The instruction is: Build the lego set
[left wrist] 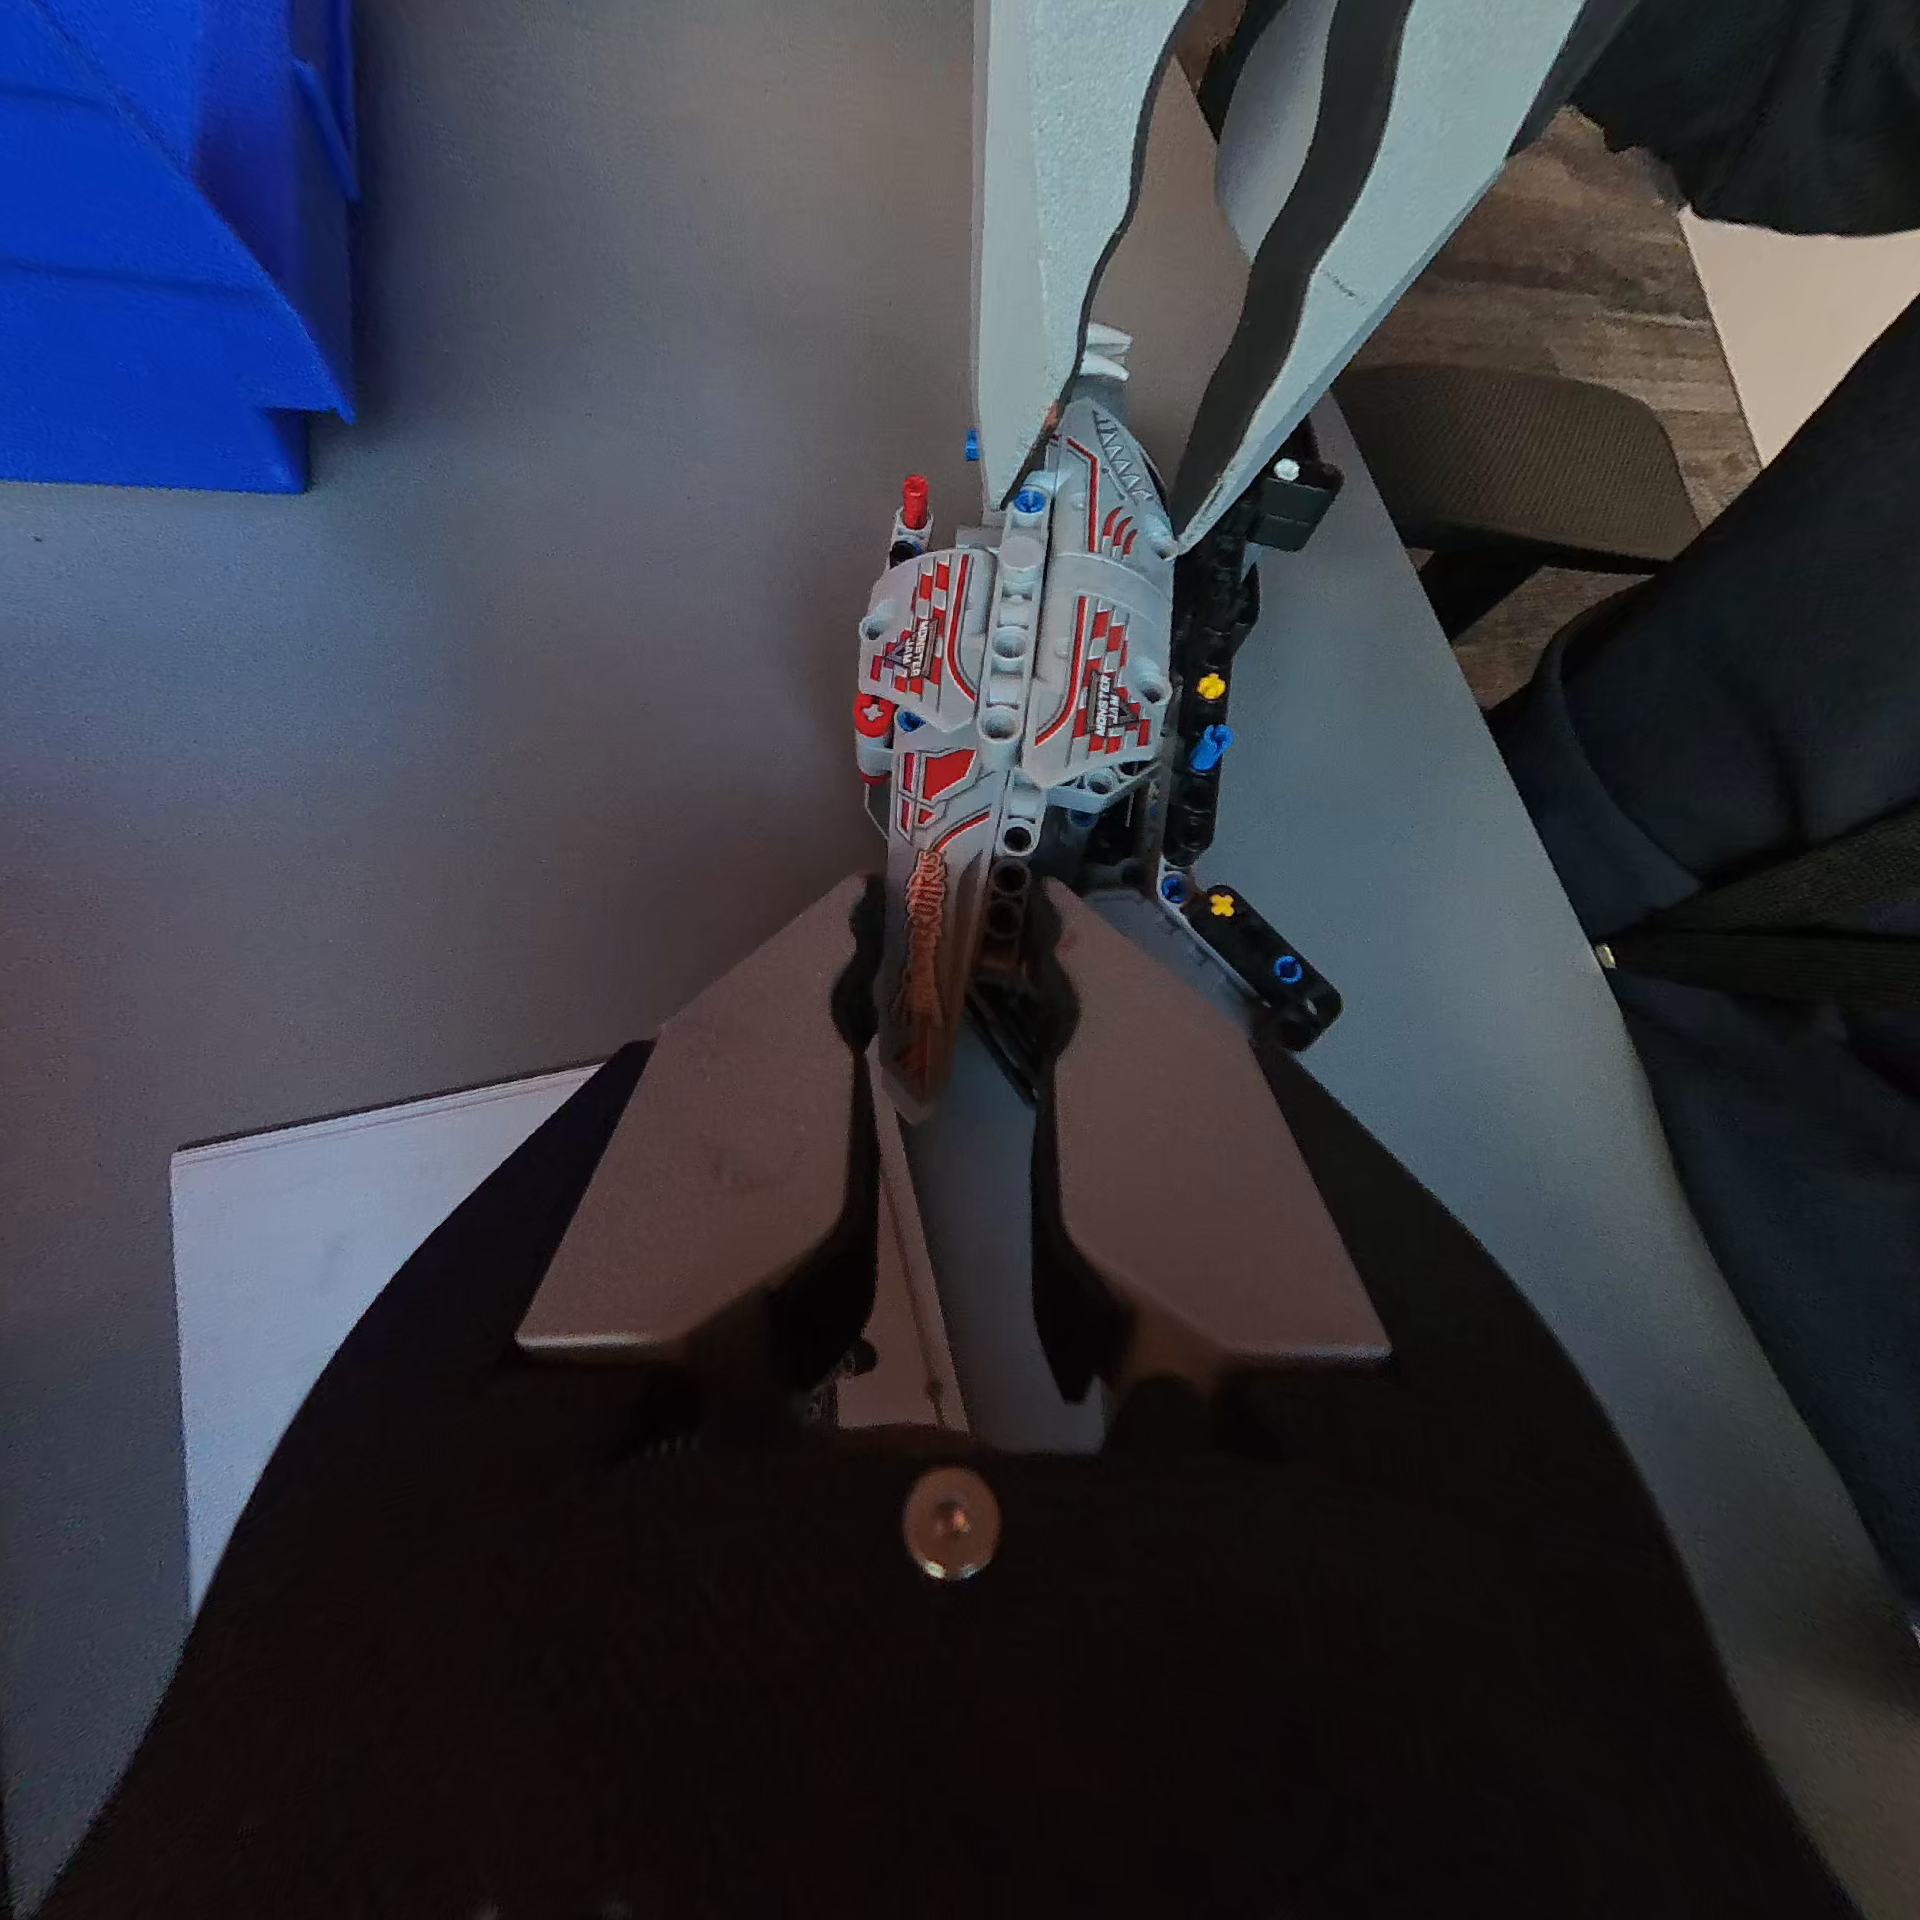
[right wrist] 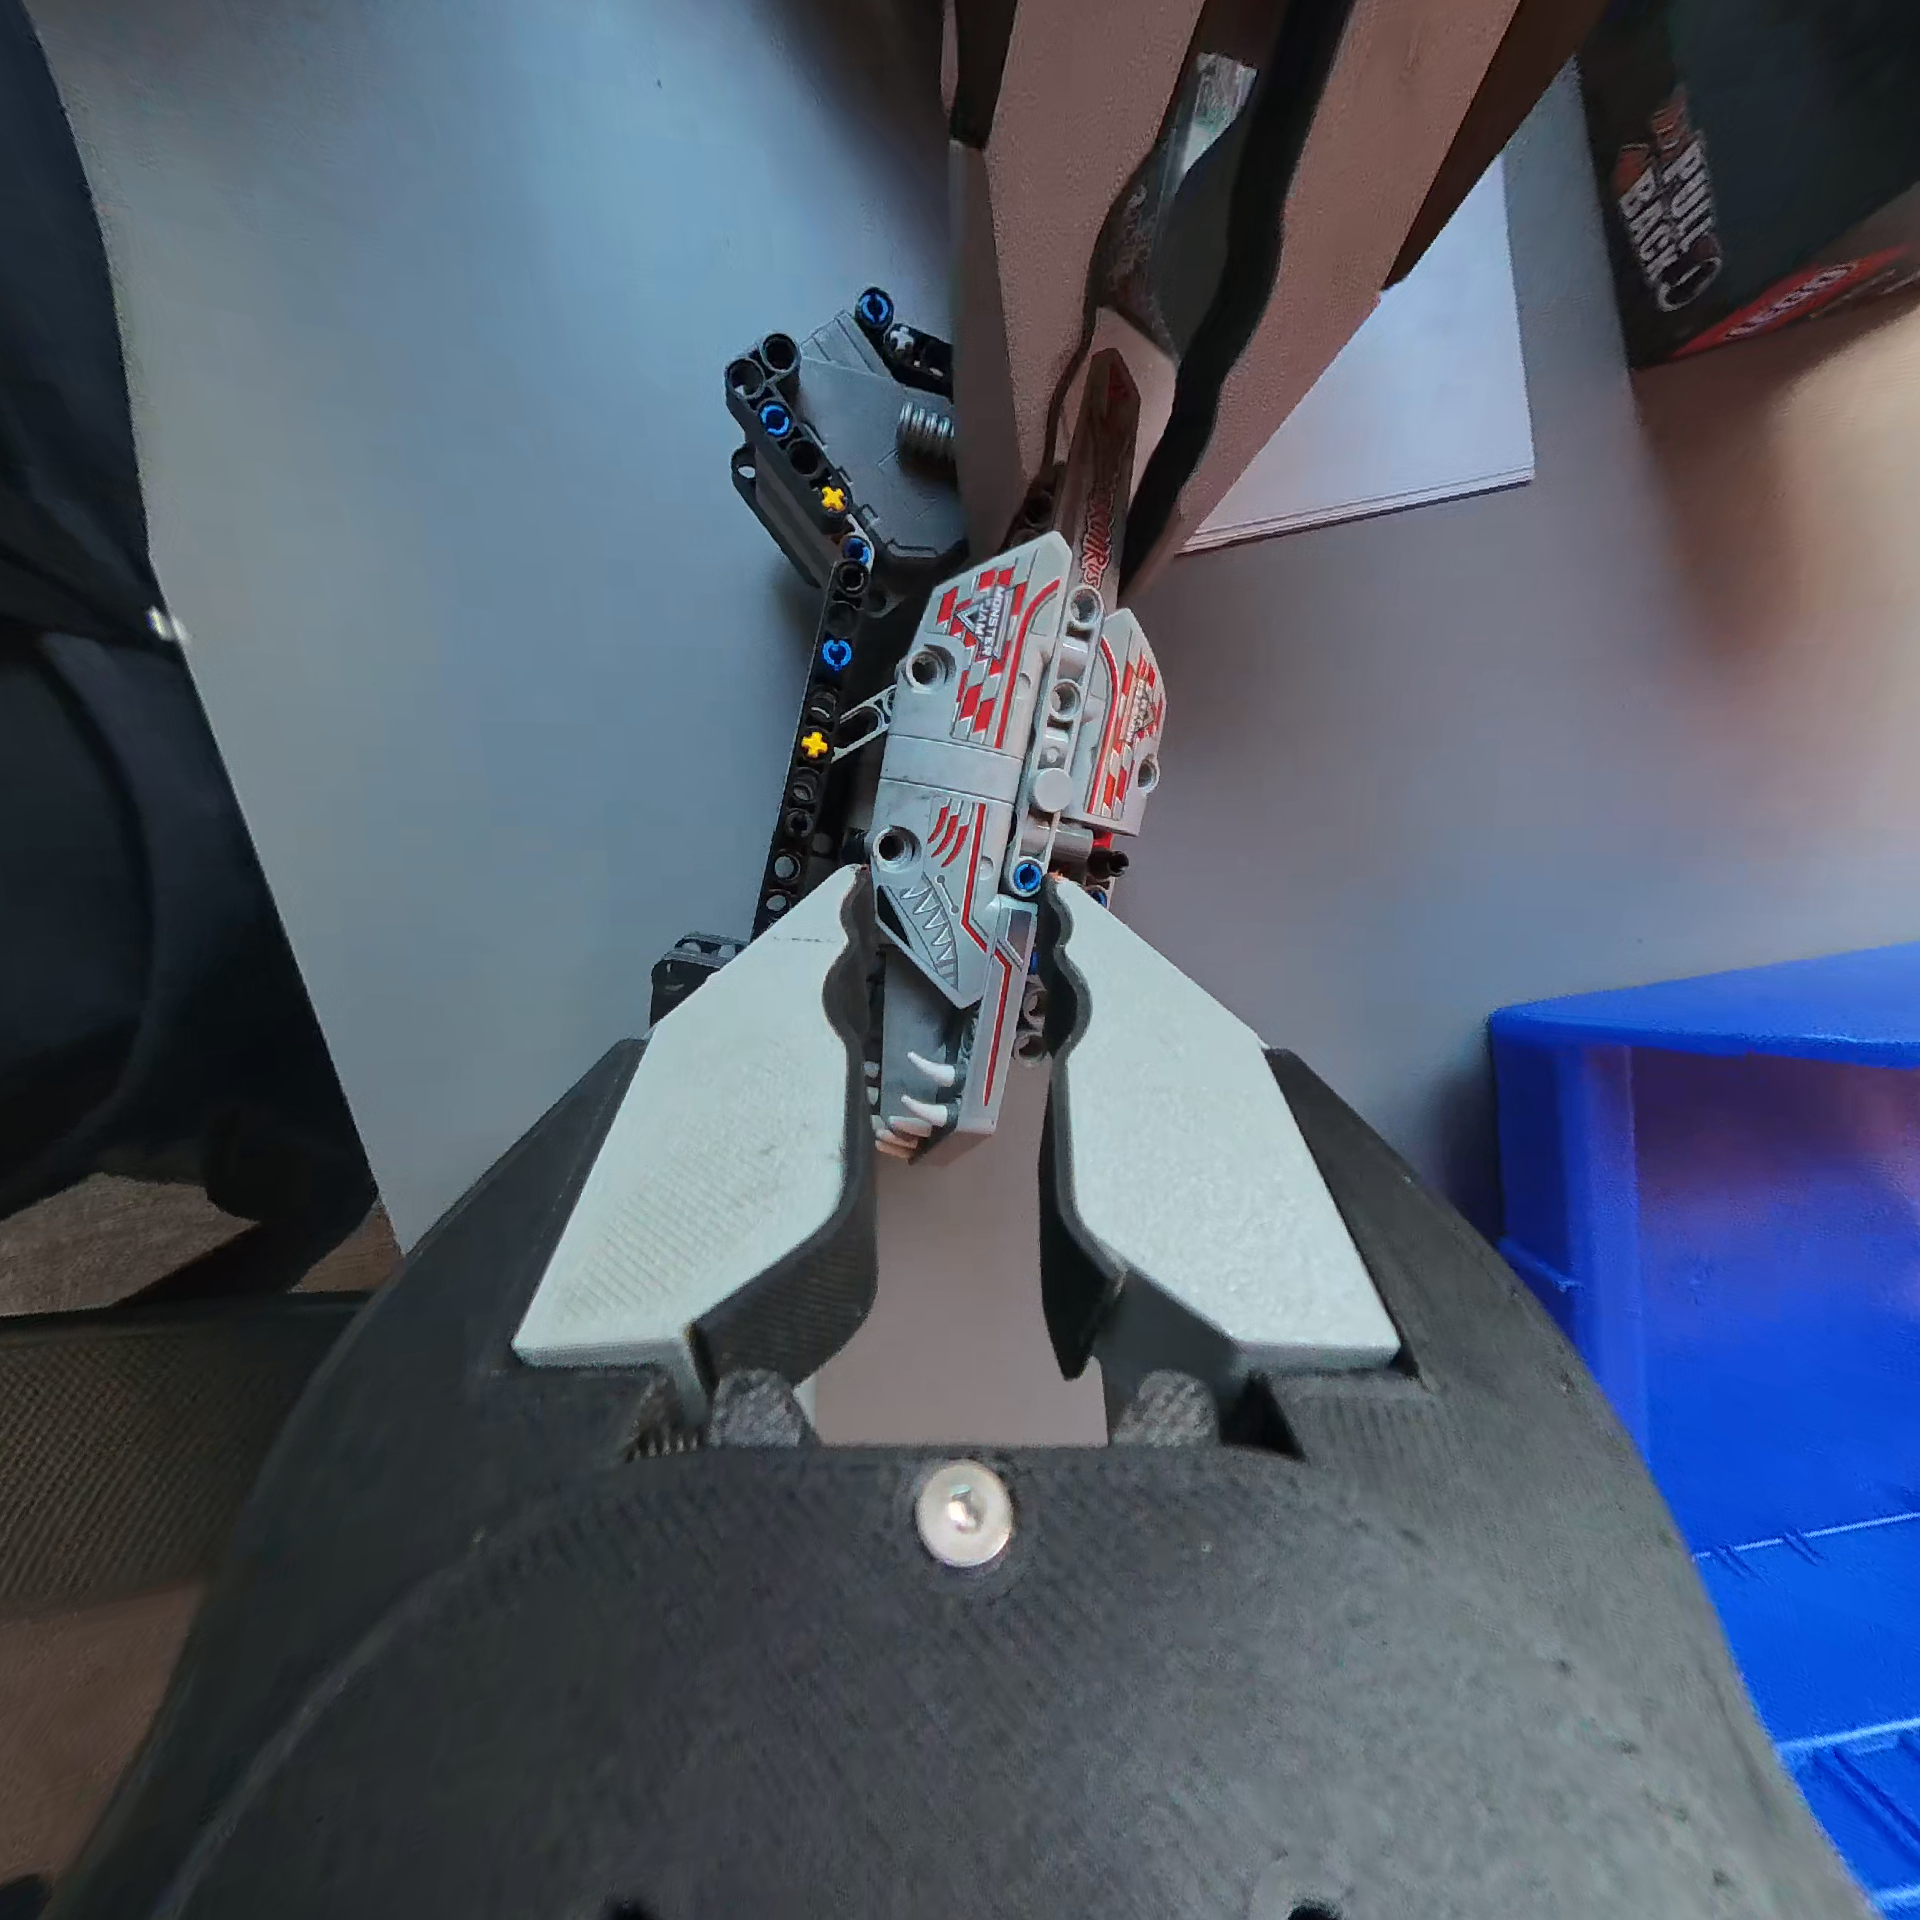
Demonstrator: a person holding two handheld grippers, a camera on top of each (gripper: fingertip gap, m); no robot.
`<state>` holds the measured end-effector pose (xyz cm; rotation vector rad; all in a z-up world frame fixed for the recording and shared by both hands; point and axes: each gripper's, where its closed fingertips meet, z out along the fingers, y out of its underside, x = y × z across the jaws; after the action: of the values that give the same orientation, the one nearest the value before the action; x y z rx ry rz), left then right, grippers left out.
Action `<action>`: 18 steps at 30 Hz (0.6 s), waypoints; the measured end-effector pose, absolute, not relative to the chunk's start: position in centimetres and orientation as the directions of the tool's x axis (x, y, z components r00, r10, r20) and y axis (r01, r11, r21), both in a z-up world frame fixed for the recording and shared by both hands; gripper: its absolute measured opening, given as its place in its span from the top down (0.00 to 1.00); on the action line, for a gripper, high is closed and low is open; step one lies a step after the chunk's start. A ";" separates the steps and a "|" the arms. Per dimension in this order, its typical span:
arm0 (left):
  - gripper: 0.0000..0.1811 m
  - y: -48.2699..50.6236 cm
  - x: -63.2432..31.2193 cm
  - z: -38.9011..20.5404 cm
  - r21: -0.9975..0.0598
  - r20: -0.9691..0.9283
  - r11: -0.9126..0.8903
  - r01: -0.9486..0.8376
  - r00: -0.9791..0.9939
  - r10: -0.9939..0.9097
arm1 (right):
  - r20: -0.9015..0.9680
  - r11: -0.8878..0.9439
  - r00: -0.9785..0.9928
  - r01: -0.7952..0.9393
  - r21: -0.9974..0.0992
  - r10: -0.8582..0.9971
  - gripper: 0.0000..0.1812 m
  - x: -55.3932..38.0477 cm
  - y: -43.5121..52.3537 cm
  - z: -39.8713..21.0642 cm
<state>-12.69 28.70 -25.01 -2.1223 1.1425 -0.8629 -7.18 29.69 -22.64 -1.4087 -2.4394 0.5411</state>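
Note:
A grey lego body with red markings is held between both grippers above the grey table. My left gripper is shut on its tail end, a long grey panel with orange print. My right gripper is shut on its nose end, which has shark teeth and white fangs. The body also shows in the right wrist view. Each gripper shows in the other's view, the right one at the top and the left one at the top. A black beam chassis with blue and yellow pins hangs on the body's side.
A blue bin stands on the table, also seen in the right wrist view. A white booklet lies flat. A dark printed box stands at the back. A person's dark sleeve and a chair are beside the table edge. There is about 7 cm between the tips of the two grippers.

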 end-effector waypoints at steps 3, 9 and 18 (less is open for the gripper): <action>0.87 28.3 -12.6 -25.0 -0.744 0.225 -0.443 -0.500 0.437 -0.871 | 0.092 0.491 -0.501 0.766 -0.415 0.860 0.84 -7.1 29.4 -22.6; 0.87 26.0 -12.5 -24.4 -0.782 -0.028 -0.276 -0.559 0.473 -0.881 | 0.308 0.593 -0.507 0.682 -0.428 0.805 0.84 -6.9 26.9 -22.0; 0.87 23.3 -12.5 -23.5 -0.781 -0.346 -0.041 -0.624 0.486 -0.803 | 0.689 0.799 -0.491 0.560 -0.219 0.533 0.84 -6.6 24.6 -21.4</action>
<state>-12.47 23.34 -23.52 -1.7448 1.2158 -0.2274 -6.63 24.60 -21.40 -0.8038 -2.1912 -0.0441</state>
